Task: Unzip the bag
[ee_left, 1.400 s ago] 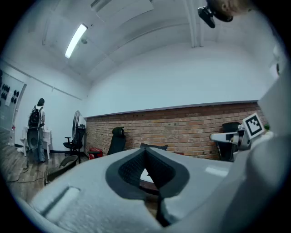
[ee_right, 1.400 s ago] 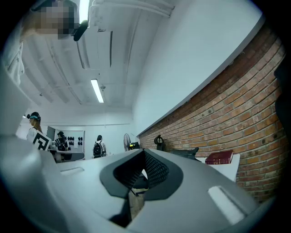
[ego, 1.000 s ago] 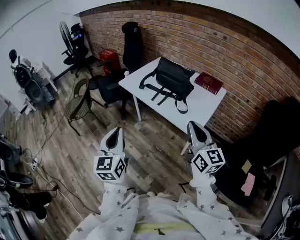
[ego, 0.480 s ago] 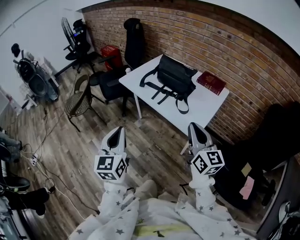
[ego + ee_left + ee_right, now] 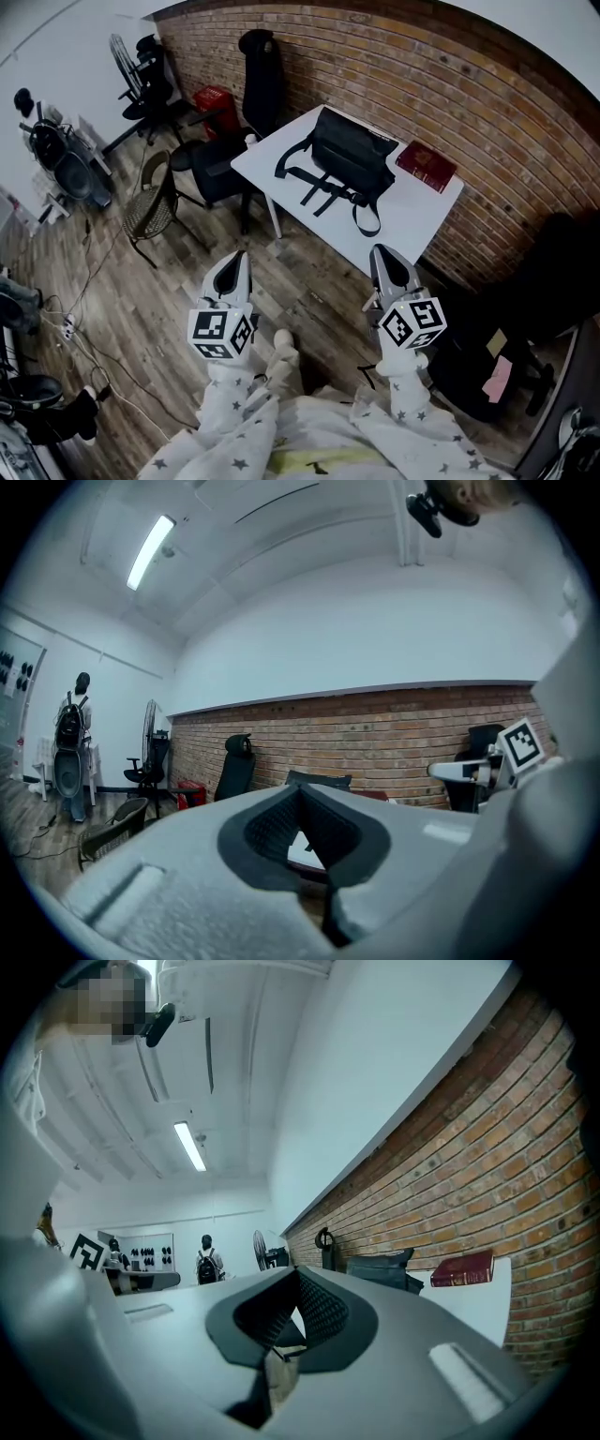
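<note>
A black bag (image 5: 352, 161) with loose straps lies on a white table (image 5: 412, 220) against the brick wall; it also shows as the black bag (image 5: 380, 1269) in the right gripper view and, partly hidden behind the jaws, as the bag (image 5: 319, 781) in the left gripper view. My left gripper (image 5: 234, 265) and right gripper (image 5: 387, 258) are held side by side over the wooden floor, well short of the table. Both are shut with nothing between their jaws. Both point level toward the table.
A dark red book (image 5: 427, 166) lies on the table beside the bag. Black office chairs (image 5: 217, 169) and a mesh chair (image 5: 150, 202) stand left of the table. Another black chair (image 5: 525, 309) is at the right. Cables (image 5: 66, 323) trail across the floor at the left.
The view has shifted toward the table, which sits slightly larger and nearer now. A foot now shows on the floor between the grippers. Both grippers stay shut.
</note>
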The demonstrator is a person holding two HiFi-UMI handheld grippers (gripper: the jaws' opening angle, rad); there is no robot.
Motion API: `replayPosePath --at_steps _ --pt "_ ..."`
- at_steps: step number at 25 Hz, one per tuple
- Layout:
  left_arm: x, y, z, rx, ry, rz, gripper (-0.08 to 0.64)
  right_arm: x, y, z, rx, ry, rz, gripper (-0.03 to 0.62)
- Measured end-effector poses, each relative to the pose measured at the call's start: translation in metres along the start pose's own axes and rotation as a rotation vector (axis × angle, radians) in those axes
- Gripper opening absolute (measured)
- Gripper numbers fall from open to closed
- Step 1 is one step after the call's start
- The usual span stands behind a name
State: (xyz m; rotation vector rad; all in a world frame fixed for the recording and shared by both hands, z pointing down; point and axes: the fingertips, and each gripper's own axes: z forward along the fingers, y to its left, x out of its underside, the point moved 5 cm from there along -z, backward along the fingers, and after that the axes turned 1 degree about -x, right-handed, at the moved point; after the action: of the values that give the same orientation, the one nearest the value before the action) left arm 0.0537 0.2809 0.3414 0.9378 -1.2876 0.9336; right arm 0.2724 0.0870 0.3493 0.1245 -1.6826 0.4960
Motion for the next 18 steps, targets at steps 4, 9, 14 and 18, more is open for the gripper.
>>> replayPosePath --at_steps 4,9,14,18 --pt "-0.002 0.024 0.036 0.017 0.006 -0.003 -0.002 0.004 -0.009 0.036 0.024 0.006 0.004 0.005" --pt "-0.004 0.058 0.084 0.054 0.025 -0.013 -0.002 0.011 -0.019 0.082 0.082 0.013 0.025 0.005" --pt "-0.001 0.087 0.131 0.099 0.048 -0.017 -0.002 0.02 -0.029 0.123 0.137 0.02 0.041 0.005" --pt "0.002 0.107 0.162 0.138 0.066 -0.016 -0.002 0.027 -0.036 0.15 0.183 0.016 0.056 0.005"
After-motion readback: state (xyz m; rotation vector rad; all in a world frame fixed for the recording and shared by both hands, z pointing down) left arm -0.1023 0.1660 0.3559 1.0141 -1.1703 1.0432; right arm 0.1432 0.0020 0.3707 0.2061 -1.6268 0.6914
